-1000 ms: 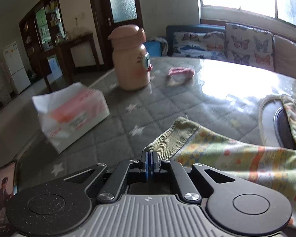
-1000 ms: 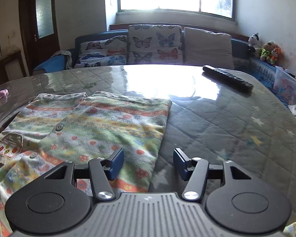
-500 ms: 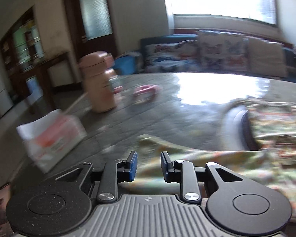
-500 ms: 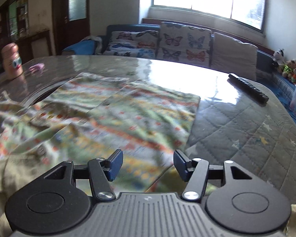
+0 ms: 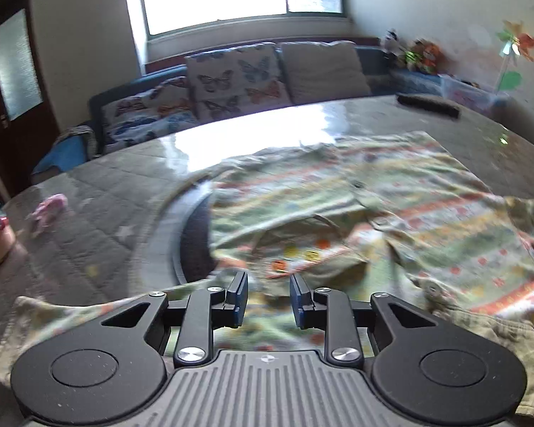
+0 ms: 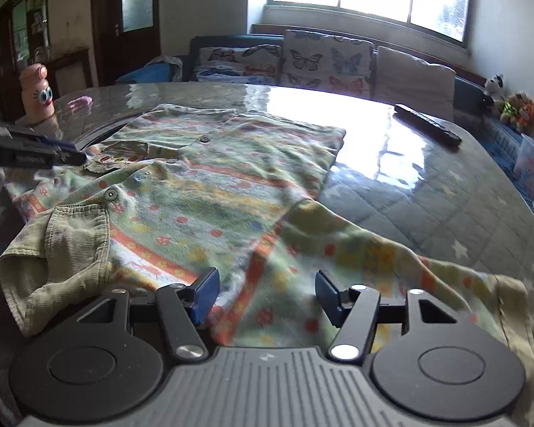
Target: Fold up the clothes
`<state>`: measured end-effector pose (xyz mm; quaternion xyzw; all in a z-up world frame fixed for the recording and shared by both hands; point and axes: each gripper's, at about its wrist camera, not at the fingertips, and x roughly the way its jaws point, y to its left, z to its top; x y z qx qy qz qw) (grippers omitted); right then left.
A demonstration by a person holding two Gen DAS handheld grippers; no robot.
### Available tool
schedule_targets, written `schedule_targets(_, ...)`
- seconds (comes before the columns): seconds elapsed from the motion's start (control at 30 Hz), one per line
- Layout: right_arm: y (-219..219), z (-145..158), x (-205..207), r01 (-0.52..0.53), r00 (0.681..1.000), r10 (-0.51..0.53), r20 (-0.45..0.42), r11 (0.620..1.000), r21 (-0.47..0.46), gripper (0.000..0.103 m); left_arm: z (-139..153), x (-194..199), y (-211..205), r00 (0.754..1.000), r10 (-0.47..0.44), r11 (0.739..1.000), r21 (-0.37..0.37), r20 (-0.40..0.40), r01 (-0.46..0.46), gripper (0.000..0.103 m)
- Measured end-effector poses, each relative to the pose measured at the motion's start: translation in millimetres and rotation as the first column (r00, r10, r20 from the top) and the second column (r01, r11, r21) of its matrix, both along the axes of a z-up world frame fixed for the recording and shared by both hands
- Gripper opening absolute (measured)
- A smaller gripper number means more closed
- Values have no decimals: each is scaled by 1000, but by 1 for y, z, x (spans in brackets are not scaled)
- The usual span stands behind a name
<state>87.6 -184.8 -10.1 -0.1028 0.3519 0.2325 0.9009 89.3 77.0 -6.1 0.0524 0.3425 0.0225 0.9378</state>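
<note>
Across the lower half of both wrist views the patterned garment point(image 6: 210, 192) is spread on the quilted surface point(image 6: 427, 192), partly folded, with one sleeve point(image 6: 391, 259) trailing toward lower right and a ribbed cuff point(image 6: 64, 245) bunched at lower left. A second ago the left gripper point(image 5: 268, 297) was pressed together on a fringed cuff edge; now it is seen parted, with nothing pinched and cloth only lying beneath the pads, so that edge is judged released and one fold step done. The left view has also swung from the bottle side toward the window, with heavy blur noted. The right gripper point(image 6: 267, 297) is spread and its jaws are opening, empty, with fabric below but not clamped; a fresh grasp on the near sleeve or hem is judged likely next. At the left edge of the right view, the left gripper is seen from the side. Containers: a peach bottle point(image 6: 37, 90) at upper left, contents not visible; a clear bin point(image 6: 532, 169) at far right, contents unclear. A remote point(image 6: 427, 124) lies beyond the garment.
</note>
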Motion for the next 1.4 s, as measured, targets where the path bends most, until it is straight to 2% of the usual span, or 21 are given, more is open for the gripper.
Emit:
schedule_targets(0.23, -49, 8, -6, 145, 989, -145, 5, 988, 53, 62, -13, -2, -22, 997, -71, 997, 9, -19, 71, 28)
schedule_targets(0.53, -122, -6, 19, 395, 918, -396, 20, 918, 39, 61, -12, -1, -25, 997, -78, 997, 15, -20, 78, 28)
schedule_targets(0.73, -147, -11, 27, 470, 882, -470, 34, 883, 11, 59, -10, -4, -24, 997, -79, 997, 14, -16, 79, 28)
schedule_targets(0.83, -141, -6, 24, 465, 884, -462, 76, 885, -28, 59, -3, -8, -22, 997, -83, 996, 14, 1, 83, 28)
schedule_targets(0.93, -124, 7, 17, 403, 912, -402, 83, 915, 6, 59, 4, -15, -22, 995, -95, 995, 17, 19, 94, 28)
schedule_targets(1.07, -74, 26, 5, 199, 976, -203, 82, 979, 52, 58, 9, -23, -22, 993, -111, 994, 15, 30, 111, 28)
schedule_targets(1.17, -31, 32, -2, 35, 997, -40, 61, 997, 76, 55, 10, -27, -19, 994, -107, 994, 2, 33, 107, 28)
schedule_targets(1.27, 15, 35, -11, -127, 991, 123, 46, 988, 90, 52, 10, -31, -15, 995, -91, 996, -9, 38, 92, 28)
schedule_targets(1.33, 36, 35, -15, -194, 981, 191, 37, 976, 96, 51, 10, -33, -13, 996, -82, 997, -13, 41, 82, 28)
schedule_targets(1.4, 67, 33, -22, -293, 956, 292, 22, 950, 104, 49, 10, -35, -10, 996, -74, 997, -17, 44, 74, 28)
